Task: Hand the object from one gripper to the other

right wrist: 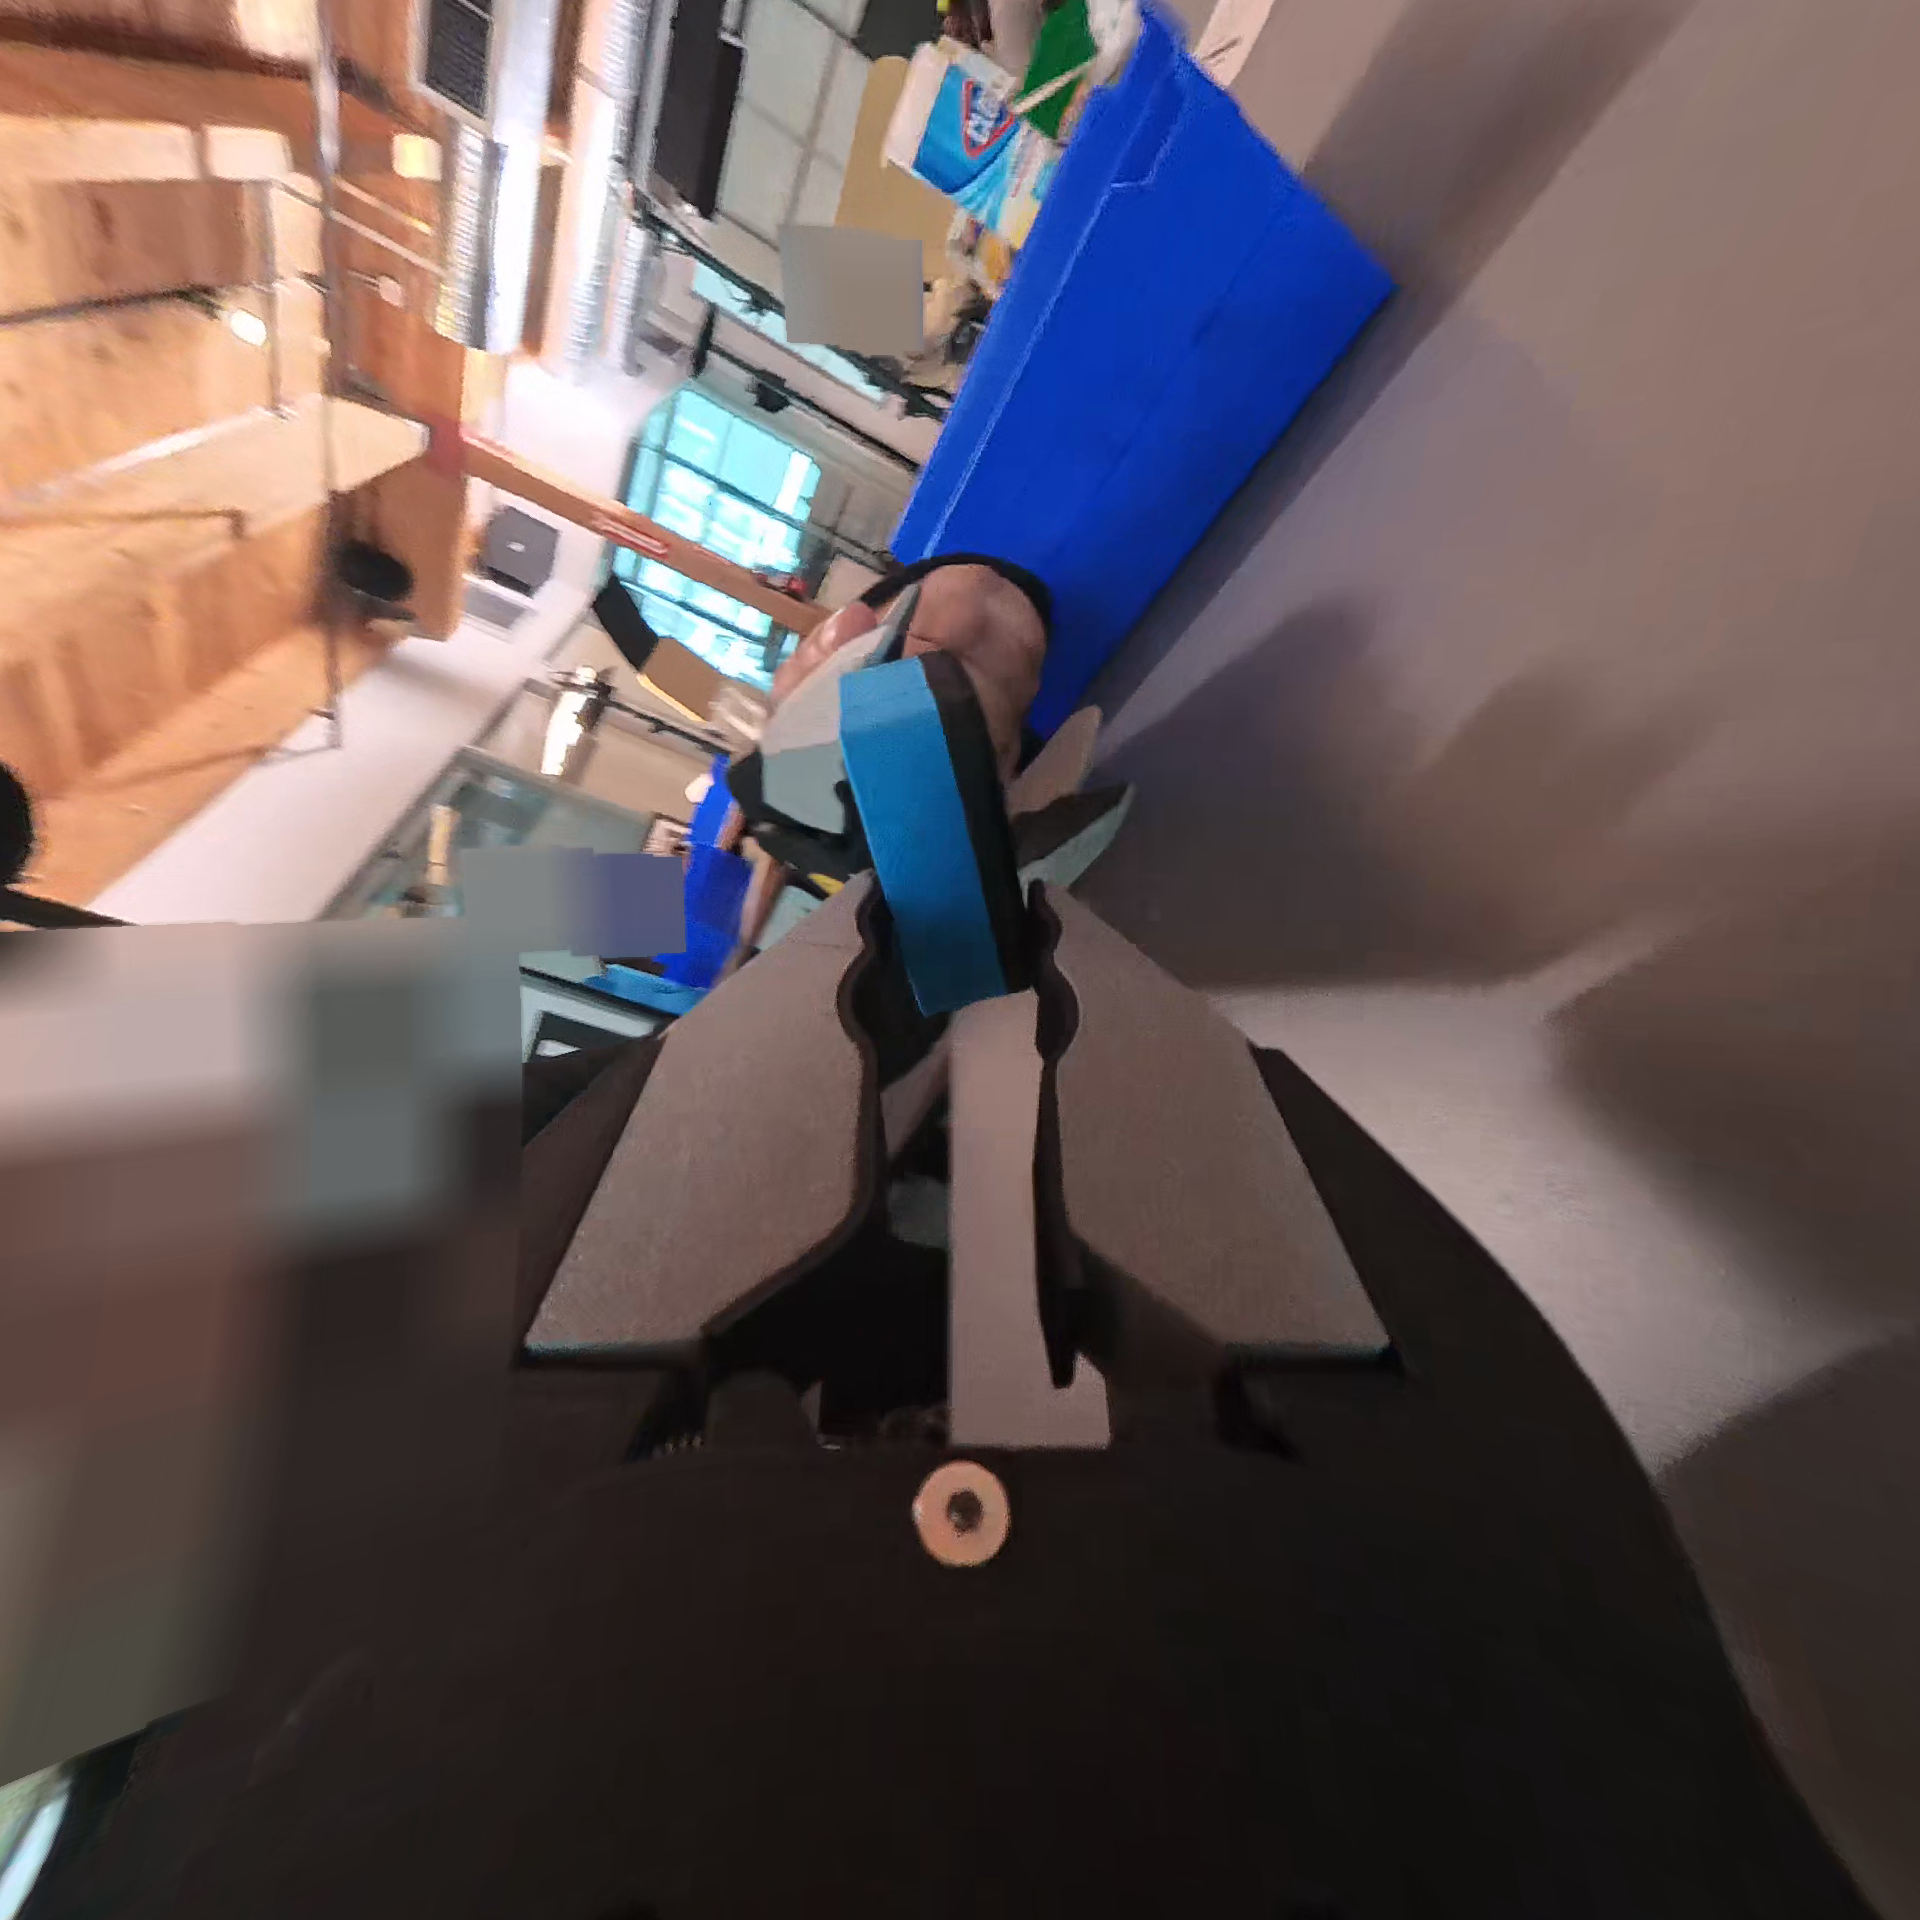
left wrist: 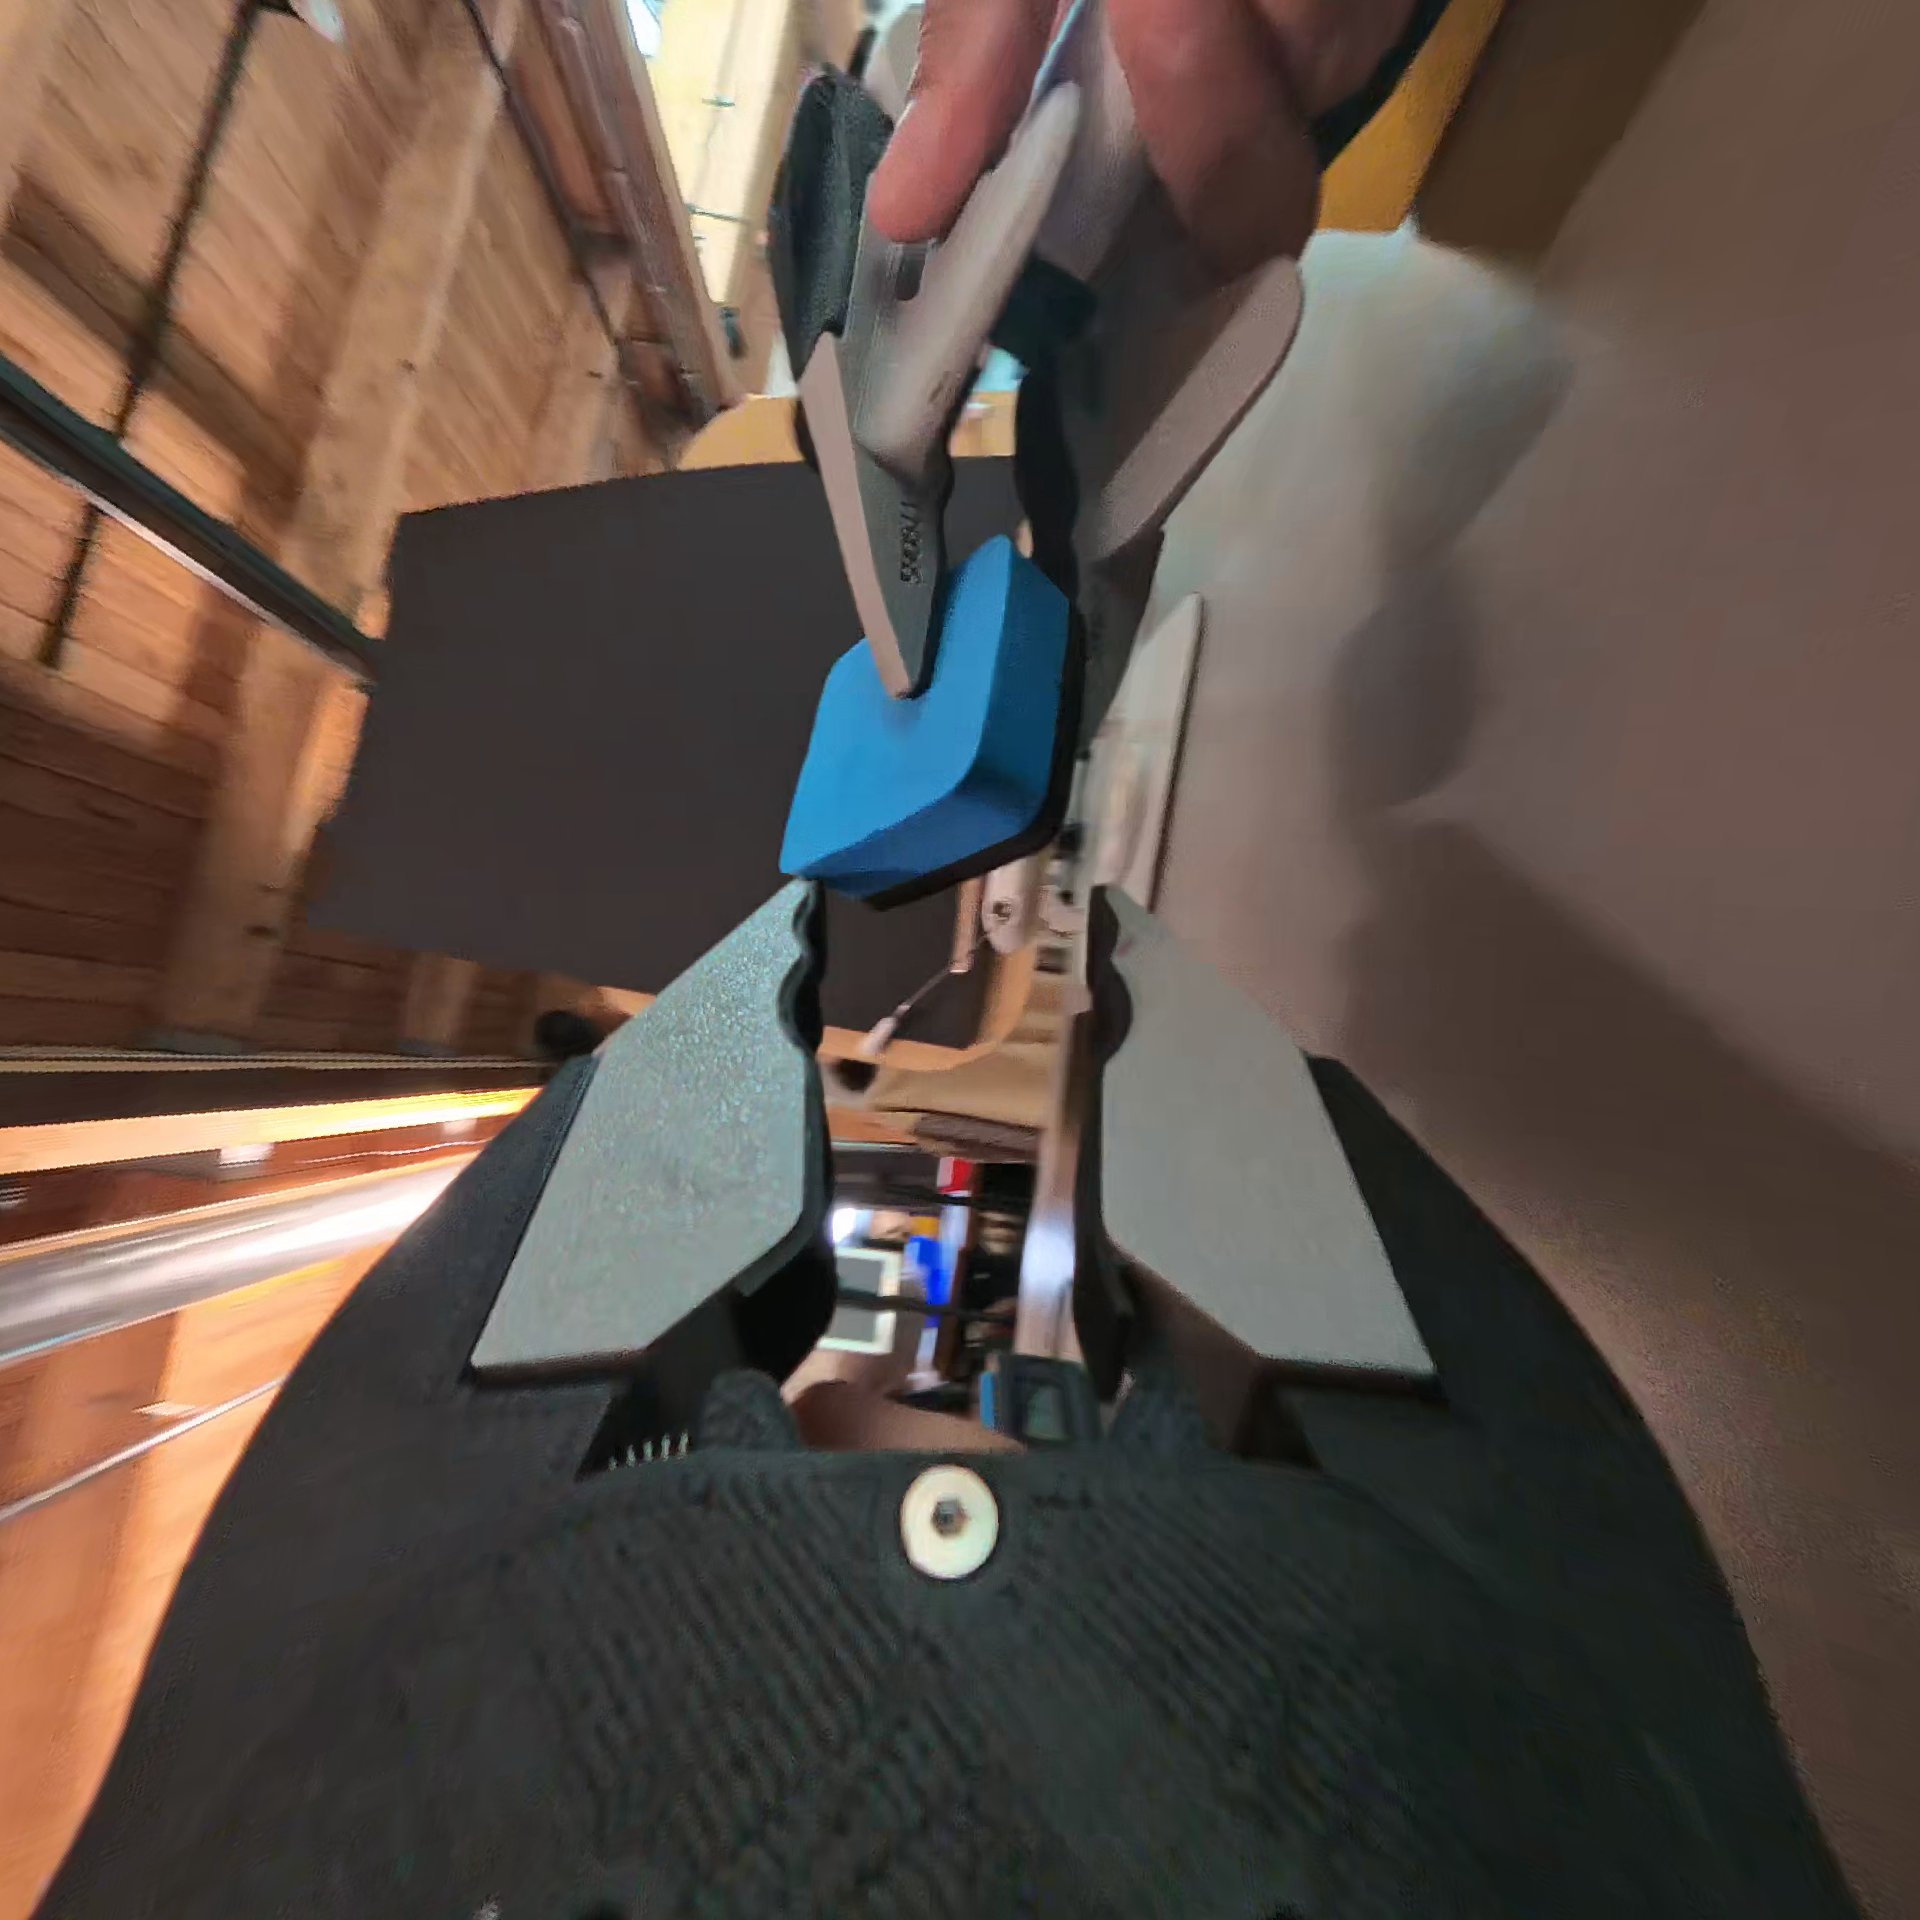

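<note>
A blue foam block with a black backing hangs in the air. In the right wrist view the block sits between my right gripper's fingertips, which are shut on its near end. In the left wrist view the right gripper comes in from above, pinching the block. My left gripper is open, its fingertips level with the block's near edge and not pressing it. In the right wrist view the left gripper's fingers stand on either side of the block's far end.
Both views are tilted sideways. A grey tabletop fills the right side, with a large blue bin on it. A black mat lies behind the block. A hand holds the right gripper, and another hand holds the left one.
</note>
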### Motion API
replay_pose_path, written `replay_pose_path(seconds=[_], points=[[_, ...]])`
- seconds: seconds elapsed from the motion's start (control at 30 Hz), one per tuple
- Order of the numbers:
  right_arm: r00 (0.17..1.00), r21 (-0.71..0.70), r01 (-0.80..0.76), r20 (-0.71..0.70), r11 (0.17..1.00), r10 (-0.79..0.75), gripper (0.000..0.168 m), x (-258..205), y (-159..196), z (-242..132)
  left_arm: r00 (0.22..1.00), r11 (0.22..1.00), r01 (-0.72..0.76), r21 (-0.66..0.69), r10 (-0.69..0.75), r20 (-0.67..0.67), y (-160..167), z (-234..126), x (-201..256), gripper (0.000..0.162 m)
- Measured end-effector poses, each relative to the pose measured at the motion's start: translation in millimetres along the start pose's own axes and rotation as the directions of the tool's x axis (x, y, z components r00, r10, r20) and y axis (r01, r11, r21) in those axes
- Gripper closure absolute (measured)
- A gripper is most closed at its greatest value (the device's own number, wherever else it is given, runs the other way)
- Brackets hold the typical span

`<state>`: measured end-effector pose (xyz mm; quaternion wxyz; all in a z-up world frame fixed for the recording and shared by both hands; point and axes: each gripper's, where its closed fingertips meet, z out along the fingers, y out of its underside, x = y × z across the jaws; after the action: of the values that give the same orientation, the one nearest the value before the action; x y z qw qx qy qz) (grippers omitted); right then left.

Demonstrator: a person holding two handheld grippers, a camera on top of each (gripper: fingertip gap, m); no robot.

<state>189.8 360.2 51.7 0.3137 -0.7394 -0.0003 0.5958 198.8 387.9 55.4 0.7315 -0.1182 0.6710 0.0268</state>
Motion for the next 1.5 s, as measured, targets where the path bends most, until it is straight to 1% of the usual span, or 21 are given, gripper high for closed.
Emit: replay_pose_path(seconds=[0.13,0.23,0.27,0.37,0.47,0.53,0.6,0.67,0.73,0.8,0.87,0.97,1.03,1.1,1.17,1.2,1.3,1.33,1.4,1.43,1.5], points=[[0.990,-0.002,-0.092,0.110,0.996,0.092,0.145,-10.9,0.5,-0.4,0.993,0.998,-0.066,-0.009,0.067,0.093,-4.7,1.0,-9.7,0.115],[0.986,-0.001,-0.112,0.128,0.994,0.111,0.145,-12.6,-0.1,-0.9,0.990,0.996,-0.087,-0.012,0.088,0.109,-5.4,1.3,-10.9,0.113],[0.983,-0.004,-0.120,0.139,0.993,0.120,0.145,-13.5,0.3,-0.6,0.985,0.994,-0.107,-0.016,0.108,0.132,-5.8,0.9,-14.2,0.118],[0.984,0.007,-0.141,0.108,0.990,0.139,0.146,-4.5,-0.7,-0.2,0.958,0.981,-0.194,-0.002,0.189,0.216,-14.4,-2.9,-22.0,0.110],[0.977,-0.011,-0.157,0.143,0.988,0.157,0.146,-7.1,1.5,3.4,0.968,0.978,-0.207,0.025,0.201,0.153,-17.7,0.8,-2.6,0.115],[0.983,-0.039,-0.147,0.108,0.988,0.150,0.146,-2.3,7.7,10.4,0.966,0.976,-0.216,0.027,0.210,0.151,-20.6,2.3,-2.2,0.134],[0.989,-0.054,-0.113,0.086,0.992,0.118,0.147,0.6,10.7,13.7,0.989,0.991,-0.134,0.022,0.133,0.068,-16.7,3.5,4.7,0.138],[0.999,-0.026,-0.025,0.020,0.999,0.026,0.139,6.4,4.8,10.3,0.986,0.987,0.158,0.035,-0.156,-0.055,-12.4,4.0,9.8,0.140],[0.994,0.029,0.085,-0.074,0.996,-0.082,0.129,12.1,-7.8,1.6,0.845,0.865,0.502,0.015,-0.486,-0.223,-9.6,3.7,16.8,0.140],[0.959,0.052,0.227,-0.185,0.973,-0.214,0.121,17.0,-18.4,-7.5,0.604,0.664,0.746,-0.048,-0.706,-0.370,-10.2,1.8,23.4,0.140],[0.916,0.055,0.353,-0.222,0.934,-0.333,0.111,11.7,-24.1,-10.8,0.411,0.479,0.876,-0.058,-0.803,-0.433,-12.9,-0.1,14.3,0.140],[0.852,0.009,0.495,-0.199,0.869,-0.483,0.110,-1.8,-18.7,-4.5,0.248,0.298,0.954,-0.021,-0.831,-0.498,-16.6,-5.5,-4.2,0.140],[0.786,-0.031,0.589,-0.208,0.807,-0.582,0.109,-6.0,-14.1,2.2,0.197,0.243,0.970,-0.009,-0.807,-0.557,-24.2,-11.8,-9.0,0.140],[0.697,-0.046,0.692,-0.216,0.720,-0.684,0.113,-13.5,-11.5,9.8,0.163,0.240,0.969,-0.052,-0.788,-0.593,-30.2,-14.0,-2.2,0.140],[0.624,-0.065,0.758,-0.218,0.649,-0.751,0.132,-19.1,-7.3,15.6,0.158,0.251,0.965,-0.073,-0.783,-0.601,-33.2,-13.3,3.9,0.140],[0.608,-0.077,0.770,-0.215,0.634,-0.765,0.142,-20.3,-5.1,16.8,0.156,0.256,0.963,-0.085,-0.784,-0.601,-32.7,-12.7,6.4,0.141],[0.649,-0.079,0.733,-0.215,0.675,-0.730,0.144,-17.6,-5.9,16.0,0.088,0.202,0.971,-0.126,-0.796,-0.599,-30.5,-10.7,6.8,0.140],[0.677,-0.057,0.710,-0.224,0.702,-0.702,0.145,-16.0,-9.9,14.4,0.097,0.208,0.970,-0.129,-0.810,-0.578,-27.3,-8.0,7.7,0.137],[0.746,0.020,0.638,-0.266,0.770,-0.611,0.146,-10.5,-24.9,5.5,0.183,0.279,0.954,-0.113,-0.835,-0.519,-18.2,-3.0,11.0,0.120],[0.783,0.070,0.594,-0.279,0.801,-0.556,0.147,-8.4,-32.7,-1.5,0.258,0.349,0.932,-0.101,-0.831,-0.493,-14.6,-2.2,13.4,0.115],[0.855,0.167,0.492,-0.281,0.855,-0.437,0.147,-4.6,-44.9,-16.8,0.476,0.537,0.842,-0.048,-0.783,-0.402,-4.5,-0.5,15.4,0.106]])
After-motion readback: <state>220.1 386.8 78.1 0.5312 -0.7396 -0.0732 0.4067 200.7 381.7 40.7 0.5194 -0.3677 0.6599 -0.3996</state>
